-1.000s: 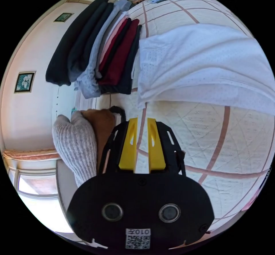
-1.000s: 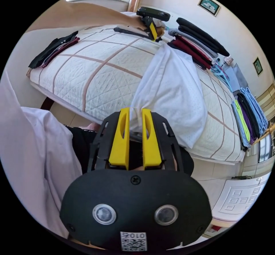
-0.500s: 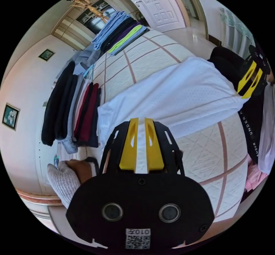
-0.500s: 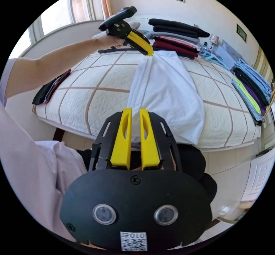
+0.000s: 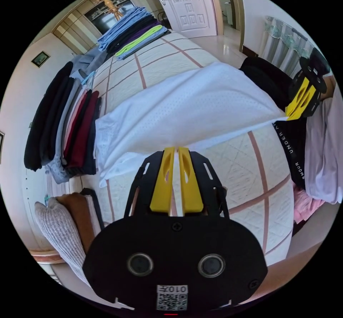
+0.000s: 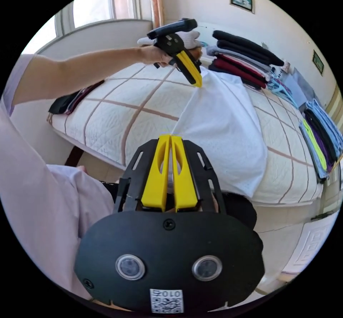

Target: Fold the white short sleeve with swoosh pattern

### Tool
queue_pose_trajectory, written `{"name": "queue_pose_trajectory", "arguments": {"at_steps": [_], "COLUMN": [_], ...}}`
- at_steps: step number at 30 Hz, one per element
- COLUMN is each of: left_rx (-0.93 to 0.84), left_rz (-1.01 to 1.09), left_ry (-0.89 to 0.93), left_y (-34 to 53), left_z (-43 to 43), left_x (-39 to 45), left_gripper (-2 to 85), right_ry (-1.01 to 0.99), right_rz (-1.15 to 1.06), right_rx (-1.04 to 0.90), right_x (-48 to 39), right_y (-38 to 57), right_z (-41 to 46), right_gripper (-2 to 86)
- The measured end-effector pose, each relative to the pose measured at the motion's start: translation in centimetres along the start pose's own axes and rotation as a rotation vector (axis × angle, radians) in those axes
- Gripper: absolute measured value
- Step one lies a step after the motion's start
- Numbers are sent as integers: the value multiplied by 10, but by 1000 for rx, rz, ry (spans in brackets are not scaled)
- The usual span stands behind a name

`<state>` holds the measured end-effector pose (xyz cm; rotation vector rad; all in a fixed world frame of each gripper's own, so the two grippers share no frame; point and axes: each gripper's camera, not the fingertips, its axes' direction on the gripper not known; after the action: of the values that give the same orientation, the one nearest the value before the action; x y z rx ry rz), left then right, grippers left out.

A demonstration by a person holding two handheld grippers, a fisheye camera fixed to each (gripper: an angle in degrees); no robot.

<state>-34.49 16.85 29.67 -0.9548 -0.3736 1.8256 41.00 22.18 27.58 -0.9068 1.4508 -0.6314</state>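
A white shirt (image 5: 185,110) hung stretched between two grippers above a quilted bed (image 6: 118,117), one edge pulled into a taut line while the rest of the cloth draped down onto the quilt. The left gripper (image 5: 174,148) had its yellow jaws clenched on the far end of that edge, out over the bed near a stack of folded dark and red clothes (image 6: 243,60). The right gripper (image 6: 170,137) gripped the near end, its jaws pinched together on the fabric at the bed's near edge, close to the person's body.

In the right gripper view the left gripper (image 6: 198,83) showed at the end of an outstretched arm (image 6: 82,71), tips down on the cloth. In the left gripper view the right gripper (image 5: 291,114) showed at the opposite corner of the shirt.

The shirt's long axis ran from gripper to gripper, across the bed and away from the person. Neither hand was nearer the garment, as both held it; the left sat farther out over the bed. Any fold, by this reading, would turn on that taut line, most likely laying it flat on the quilt. No swoosh pattern could be made out on the cloth.
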Motion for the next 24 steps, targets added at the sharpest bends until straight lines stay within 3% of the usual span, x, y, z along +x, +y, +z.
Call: {"name": "queue_pose_trajectory", "arguments": {"at_steps": [5,11,16,18,20,22,24], "left_rx": [-42,14,282,301,293,173,167], "left_rz": [-56,-537,-951,-1002,-1020,-1103,-1126], "left_ry": [8,-27,284,278,270,180,215], "left_y": [32,77,112,112,109,114,120], "left_z": [7,9,31,42,53,69,81], "left_x": [-12,-88,-155,-163,-167,-170,-171], "left_gripper": [14,44,65,60,47,33,31], "right_ry": [35,-3,37,59,77,93,111], "right_rz": [-83,-73,0,26,65,90,120], "right_rx": [-108,-104,-55,-38,-24,-57,-78], "right_x": [-11,-1,35,48,67,82,98], "right_y": [1,12,6,7,11,16,22], "right_z": [11,-4,-27,-36,-45,-47,-50], "right_gripper": [17,11,11,11,11,12,12]}}
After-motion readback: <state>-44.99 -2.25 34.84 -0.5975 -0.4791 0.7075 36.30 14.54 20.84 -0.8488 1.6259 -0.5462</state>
